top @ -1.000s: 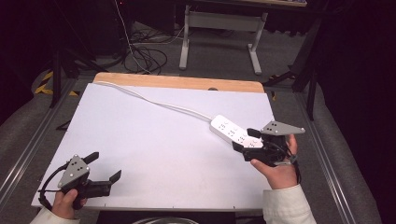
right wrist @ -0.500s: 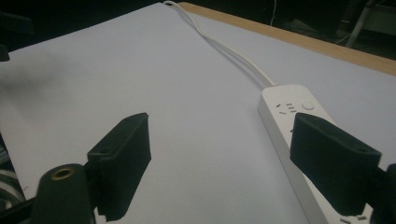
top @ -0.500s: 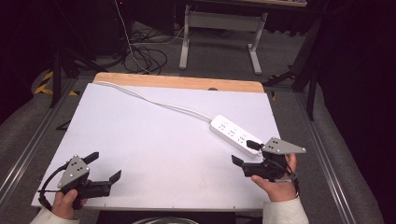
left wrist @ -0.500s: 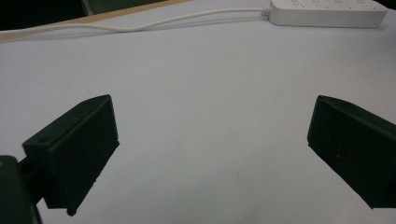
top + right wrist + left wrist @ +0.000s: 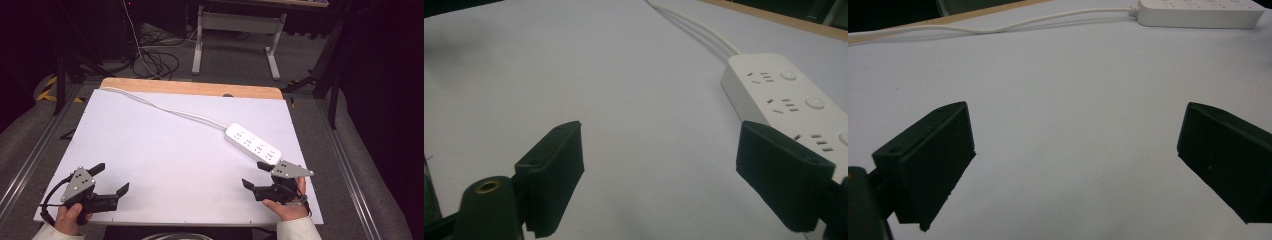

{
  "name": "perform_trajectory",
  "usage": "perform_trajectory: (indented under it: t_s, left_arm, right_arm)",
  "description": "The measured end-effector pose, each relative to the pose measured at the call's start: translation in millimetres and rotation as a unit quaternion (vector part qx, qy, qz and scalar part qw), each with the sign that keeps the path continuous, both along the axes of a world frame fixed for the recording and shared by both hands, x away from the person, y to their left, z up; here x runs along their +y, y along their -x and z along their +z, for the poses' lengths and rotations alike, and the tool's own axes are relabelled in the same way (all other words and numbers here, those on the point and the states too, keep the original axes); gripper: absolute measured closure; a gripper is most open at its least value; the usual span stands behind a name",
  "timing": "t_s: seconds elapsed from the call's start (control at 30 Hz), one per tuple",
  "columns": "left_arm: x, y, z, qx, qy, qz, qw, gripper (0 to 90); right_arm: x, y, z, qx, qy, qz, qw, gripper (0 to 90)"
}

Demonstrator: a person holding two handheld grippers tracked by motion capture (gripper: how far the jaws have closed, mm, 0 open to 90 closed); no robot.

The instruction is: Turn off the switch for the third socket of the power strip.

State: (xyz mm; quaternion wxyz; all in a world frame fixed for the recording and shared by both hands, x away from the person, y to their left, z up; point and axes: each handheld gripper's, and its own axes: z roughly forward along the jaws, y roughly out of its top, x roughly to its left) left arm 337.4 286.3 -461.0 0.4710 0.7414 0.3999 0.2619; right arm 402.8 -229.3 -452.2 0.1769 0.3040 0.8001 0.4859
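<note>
The power strip (image 5: 253,144) lay slanted just past the right gripper (image 5: 258,175), far from the left gripper (image 5: 110,178). Both grippers were wide apart, holding nothing.

We see our left gripper (image 5: 1073,165) low over the white table top (image 5: 1068,115), its two black jaws spread wide with bare surface between them. At the far edge lies a white power strip (image 5: 1198,12), well apart from the jaws. Its white cord (image 5: 998,27) runs leftward along the table, beside a wooden edge strip (image 5: 948,19).
</note>
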Motion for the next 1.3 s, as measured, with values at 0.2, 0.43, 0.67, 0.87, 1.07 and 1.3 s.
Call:
perform_trajectory:
  t_s: [0.2, 0.43, 0.67, 0.87, 1.07, 1.3]
  left_arm:
    - [2.8, 1.4, -0.3, 0.001, 0.005, 0.007, 1.0, 2.3]
    - [3.9, 0.1, -1.3, -0.006, -0.002, 0.016, 0.9998, 2.5]
    - [7.0, 2.4, -2.2, -0.002, -0.002, 0.01, 0.9999, 2.5]
    - [11.3, 3.5, -2.2, -0.001, 0.009, 0.018, 0.9998, 2.1]
    - [7.6, 2.4, -2.5, -0.005, 0.002, 0.013, 0.9999, 2.4]
    - [8.2, 2.1, -2.0, -0.006, -0.002, 0.015, 0.9999, 2.5]
  right_arm:
    - [-4.6, 3.0, -17.2, -0.004, -0.001, -0.007, 1.0, 20.3]
    - [-3.6, 3.8, -33.7, 0.028, 0.026, -0.012, 0.9992, 20.3]
    - [1.4, 3.4, -42.5, 0.048, 0.039, -0.013, 0.998, 21.1]
    - [7.8, 3.7, -44.3, 0.042, 0.058, -0.007, 0.9974, 23.3]
    - [3.8, 4.3, -41.0, 0.025, 0.035, -0.011, 0.999, 23.0]
    - [3.3, 4.8, -39.4, 0.018, 0.031, -0.013, 0.9993, 22.5]
